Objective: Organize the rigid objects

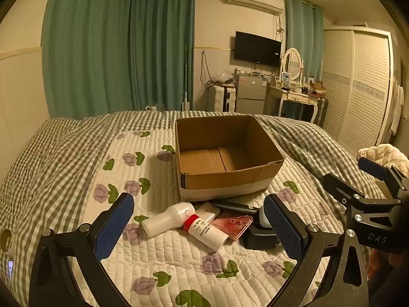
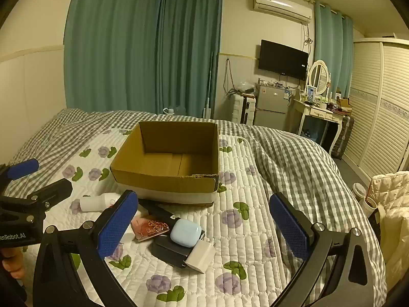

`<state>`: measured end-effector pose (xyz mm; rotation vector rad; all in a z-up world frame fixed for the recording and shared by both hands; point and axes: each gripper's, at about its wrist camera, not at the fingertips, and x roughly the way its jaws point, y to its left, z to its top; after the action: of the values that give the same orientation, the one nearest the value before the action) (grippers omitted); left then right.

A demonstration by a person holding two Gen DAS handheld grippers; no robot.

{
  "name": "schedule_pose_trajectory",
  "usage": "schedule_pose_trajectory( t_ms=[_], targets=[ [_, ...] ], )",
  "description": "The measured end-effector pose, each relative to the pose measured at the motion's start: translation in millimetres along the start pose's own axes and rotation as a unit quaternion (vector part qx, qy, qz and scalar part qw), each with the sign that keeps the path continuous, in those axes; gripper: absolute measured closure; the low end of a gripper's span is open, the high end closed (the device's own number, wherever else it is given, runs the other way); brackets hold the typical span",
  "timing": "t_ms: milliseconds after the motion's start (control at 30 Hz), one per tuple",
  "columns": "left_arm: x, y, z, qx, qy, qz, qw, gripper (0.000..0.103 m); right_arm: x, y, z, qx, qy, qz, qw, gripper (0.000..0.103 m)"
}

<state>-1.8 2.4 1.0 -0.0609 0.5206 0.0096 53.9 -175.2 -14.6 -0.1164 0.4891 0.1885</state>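
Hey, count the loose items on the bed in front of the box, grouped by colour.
White: 4, bottle, red-capped tube, charger, flat piece
Black: 2, slim bar, block
Light blue: 1, earbud case
Red patterned: 1, card case
Total: 8; the cardboard box holds none.

In the left wrist view, the cardboard box (image 1: 225, 153) sits on the bed (image 1: 76, 168) beyond the fingers (image 1: 115, 225). Between fingers and box lies a pile: a bottle (image 1: 168, 218) left, a tube (image 1: 207, 231) beside it, a patterned case (image 1: 234, 223) and a charger (image 1: 258, 238) by the right finger.
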Motion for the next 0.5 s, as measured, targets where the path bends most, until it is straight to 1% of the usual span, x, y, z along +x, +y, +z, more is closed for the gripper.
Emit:
schedule_pose_trajectory(
  t_ms=[33, 67, 100, 233, 267, 500],
  targets=[
    [-1.1, 1.9, 0.2, -0.002, -0.002, -0.001, 1.0, 0.0, 0.5, 0.5, 0.6, -0.005, 0.013, -0.002, 1.0, 0.0],
    [-1.4, 4.8, -2.8, -0.003, -0.004, 0.001, 1.0, 0.0, 0.6, 0.9, 1.2, -0.006, 0.018, -0.002, 1.0, 0.0],
    [2.1, 2.3, -1.8, 0.006, 0.007, 0.004, 1.0, 0.0, 0.4, 1.1, 1.7, -0.006, 0.017, -0.001, 1.0, 0.0],
    [5.8, 1.1, -0.5, 0.008, 0.011, 0.009, 0.9999, 0.0, -0.1, 2.1, 4.0, -0.005, 0.013, -0.001, 1.0, 0.0],
    [6.9, 2.8, -0.2, 0.006, 0.013, 0.01, 0.9998, 0.0, 0.8, 0.9, -0.7, -0.004, 0.013, -0.001, 1.0, 0.0],
    [6.7, 1.6, -3.3, 0.004, 0.008, 0.016, 0.9998, 0.0, 3.0, 0.7, 0.3, -0.005, 0.014, -0.001, 1.0, 0.0]
  ],
)
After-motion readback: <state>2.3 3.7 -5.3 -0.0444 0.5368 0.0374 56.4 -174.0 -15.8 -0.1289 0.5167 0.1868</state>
